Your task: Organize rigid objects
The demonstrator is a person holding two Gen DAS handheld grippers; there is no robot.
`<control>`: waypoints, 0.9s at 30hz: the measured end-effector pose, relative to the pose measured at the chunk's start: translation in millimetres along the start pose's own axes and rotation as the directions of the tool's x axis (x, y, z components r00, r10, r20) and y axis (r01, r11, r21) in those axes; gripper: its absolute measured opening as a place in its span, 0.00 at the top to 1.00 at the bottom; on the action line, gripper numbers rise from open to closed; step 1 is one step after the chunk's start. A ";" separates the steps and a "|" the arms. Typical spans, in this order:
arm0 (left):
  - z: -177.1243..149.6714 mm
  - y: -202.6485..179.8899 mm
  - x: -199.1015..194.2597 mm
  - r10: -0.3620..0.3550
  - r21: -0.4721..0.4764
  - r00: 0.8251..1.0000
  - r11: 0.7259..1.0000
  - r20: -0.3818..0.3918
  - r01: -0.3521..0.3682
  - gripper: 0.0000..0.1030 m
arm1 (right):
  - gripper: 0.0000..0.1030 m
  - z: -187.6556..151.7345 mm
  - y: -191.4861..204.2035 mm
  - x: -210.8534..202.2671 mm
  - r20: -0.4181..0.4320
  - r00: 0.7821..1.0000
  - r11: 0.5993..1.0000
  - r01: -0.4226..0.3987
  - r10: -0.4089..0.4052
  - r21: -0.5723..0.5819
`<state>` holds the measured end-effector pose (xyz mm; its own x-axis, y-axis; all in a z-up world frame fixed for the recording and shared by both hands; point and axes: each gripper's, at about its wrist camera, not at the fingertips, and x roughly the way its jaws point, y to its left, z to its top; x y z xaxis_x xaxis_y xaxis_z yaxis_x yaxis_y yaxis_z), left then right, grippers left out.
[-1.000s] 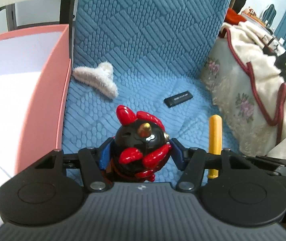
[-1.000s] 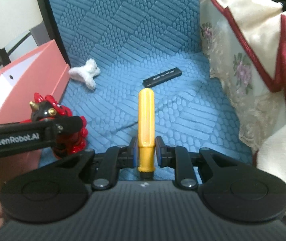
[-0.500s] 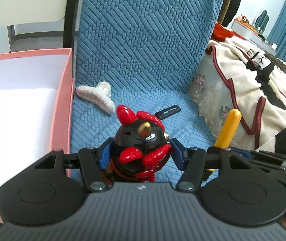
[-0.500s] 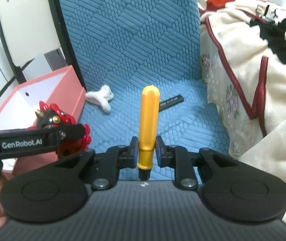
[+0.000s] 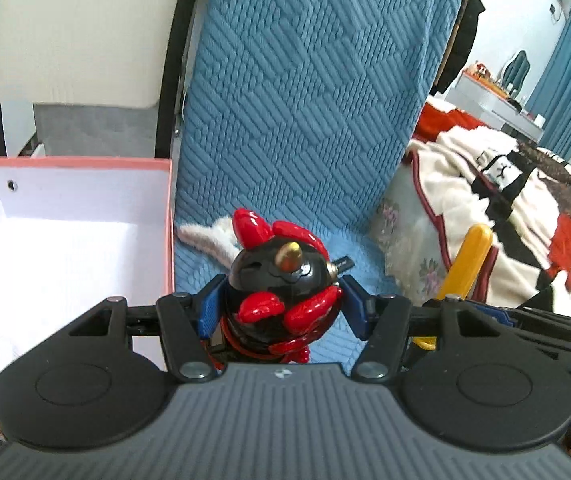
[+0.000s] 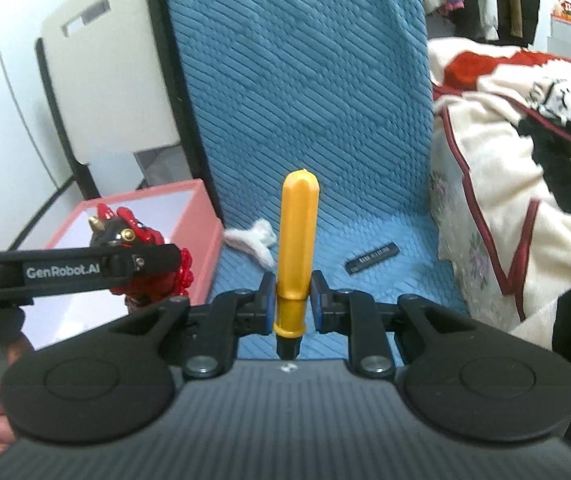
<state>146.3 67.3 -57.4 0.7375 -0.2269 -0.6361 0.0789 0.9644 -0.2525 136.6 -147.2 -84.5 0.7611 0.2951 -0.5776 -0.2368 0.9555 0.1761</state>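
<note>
A: Left wrist view first. The left hand-held gripper (image 5: pixel 281 312) is clamped on the red-and-black figurine (image 5: pixel 281 280), blue pads against both its sides. A second ago the chair seat filled the frame beneath it; now the blue chair (image 5: pixel 309 92) shows its whole backrest, so the toy has been lifted clear of the seat.

B: And the pink box (image 5: pixel 85 164)?

A: Just left of the figurine, open, white inside, its far wall now fully in view. The fluffy white clip (image 5: pixel 209 236) lies on the seat behind the toy.

B: Right wrist view?

A: The right hand-held gripper (image 6: pixel 292 306) is pinched narrow on the yellow screwdriver handle (image 6: pixel 299 248), which stands upright between the pads. It too has come up off the seat. The black stick (image 6: pixel 371 258) stays on the seat to the right, near the blanket (image 6: pixel 525 184).

B: What does that mean for the job?

A: Both rigid pieces are airborne at once, I'd judge in transit to the box on the left. The figurine is nearer it; the black stick remains to collect.
</note>
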 end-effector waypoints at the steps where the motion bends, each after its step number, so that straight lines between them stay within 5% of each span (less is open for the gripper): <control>1: 3.1 0.9 -4.4 0.000 0.005 1.000 1.000 0.004 0.000 0.36 | 0.79 3.4 4.3 -2.8 0.006 1.000 1.000 -0.011 0.011 -0.003; 17: 45.9 57.1 -78.1 0.048 -0.047 0.991 0.998 0.123 -0.043 0.36 | 0.79 51.3 79.3 -15.7 0.067 0.989 0.987 -0.123 0.131 -0.105; 27: 56.7 132.0 -121.4 0.145 -0.117 0.976 0.985 0.165 -0.126 0.36 | 0.79 62.7 149.8 1.5 0.006 0.968 0.953 -0.246 0.251 -0.175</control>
<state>105.3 229.9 27.9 0.8418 -0.0595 -0.5365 -0.0937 0.9627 -0.2539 140.1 -3.4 -9.0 0.6813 0.5253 -0.5098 -0.5184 0.8379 0.1707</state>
